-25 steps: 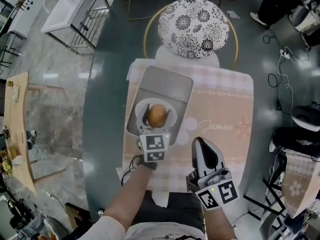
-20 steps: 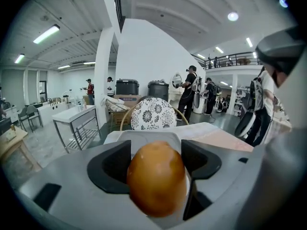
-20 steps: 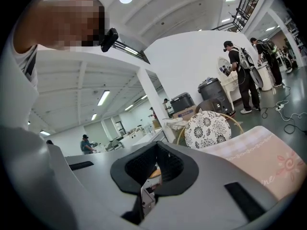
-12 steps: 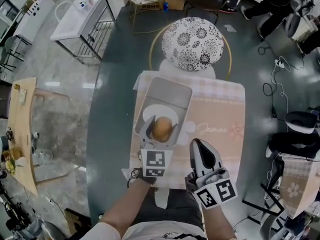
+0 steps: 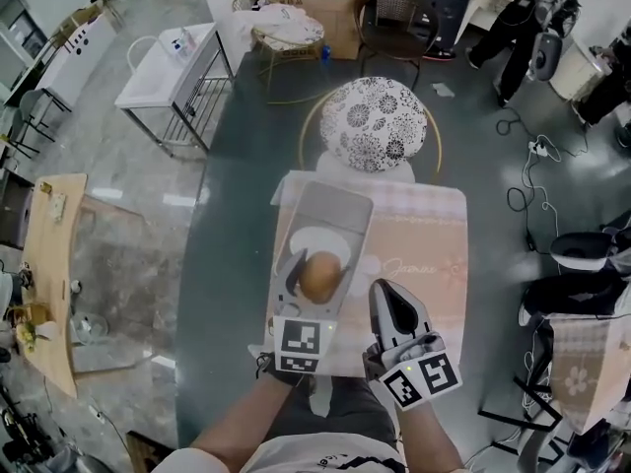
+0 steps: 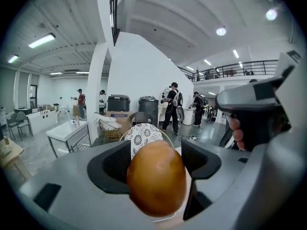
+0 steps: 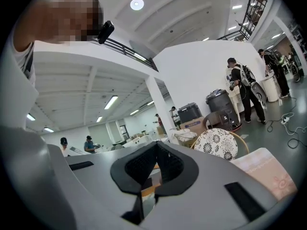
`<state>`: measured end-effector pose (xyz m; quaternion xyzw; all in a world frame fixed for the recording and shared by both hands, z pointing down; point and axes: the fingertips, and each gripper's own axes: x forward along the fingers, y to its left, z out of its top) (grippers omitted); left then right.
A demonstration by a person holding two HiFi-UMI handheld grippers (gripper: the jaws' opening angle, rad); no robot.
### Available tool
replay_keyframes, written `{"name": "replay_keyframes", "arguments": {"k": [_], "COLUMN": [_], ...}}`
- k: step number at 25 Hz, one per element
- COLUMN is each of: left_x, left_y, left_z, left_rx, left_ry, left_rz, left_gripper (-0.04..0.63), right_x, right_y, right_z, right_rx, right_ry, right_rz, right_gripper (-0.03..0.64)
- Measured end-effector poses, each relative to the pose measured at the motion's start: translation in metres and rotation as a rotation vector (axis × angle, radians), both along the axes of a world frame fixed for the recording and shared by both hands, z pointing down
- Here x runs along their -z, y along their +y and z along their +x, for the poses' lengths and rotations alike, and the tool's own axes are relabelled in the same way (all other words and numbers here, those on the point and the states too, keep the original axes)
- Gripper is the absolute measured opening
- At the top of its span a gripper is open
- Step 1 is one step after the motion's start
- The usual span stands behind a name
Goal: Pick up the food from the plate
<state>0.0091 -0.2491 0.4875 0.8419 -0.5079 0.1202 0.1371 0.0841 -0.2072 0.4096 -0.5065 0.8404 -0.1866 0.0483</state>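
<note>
A round golden-brown piece of food (image 5: 320,276) sits clamped between the jaws of my left gripper (image 5: 317,264), held above the near rim of the white plate (image 5: 314,236). That plate lies in a grey tray (image 5: 335,200). In the left gripper view the food (image 6: 156,178) fills the gap between the two dark pads, and the left gripper (image 6: 156,159) points level across the room. My right gripper (image 5: 392,305) rests to the right over the pink placemat (image 5: 424,254), with nothing in it. Its pads meet in the right gripper view, so the right gripper (image 7: 156,164) is shut.
A chair with a floral cushion (image 5: 375,124) stands at the far side of the dark glass table (image 5: 222,225). A white sink unit (image 5: 173,67) and a wooden bench (image 5: 49,264) stand to the left. Cables and chairs lie on the floor at right.
My left gripper has lifted the food off the plate and drawn it back toward me. The plate's middle now shows bare. The right gripper has hardly moved.
</note>
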Motion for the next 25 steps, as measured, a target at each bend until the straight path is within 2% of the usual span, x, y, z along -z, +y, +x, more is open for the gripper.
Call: {"name": "replay_keyframes", "arguments": {"k": [14,25], "left_x": [0.114,0.188], "left_y": [0.069,0.11], "left_z": [-0.015,-0.038], "left_rx": [-0.087,-0.106], "left_ry": [0.038,0.062], "left_rz": [0.099,0.172], "left_gripper": [0.333,0.333], "right_x": [0.071,0.119], "right_y": [0.028,0.046], "right_z": [-0.018,-0.036], "right_rx": [0.003,-0.007], "right_ry": [0.041,0.075], "right_rz": [0.114,0.184], "right_gripper": [0.014,0.014]}}
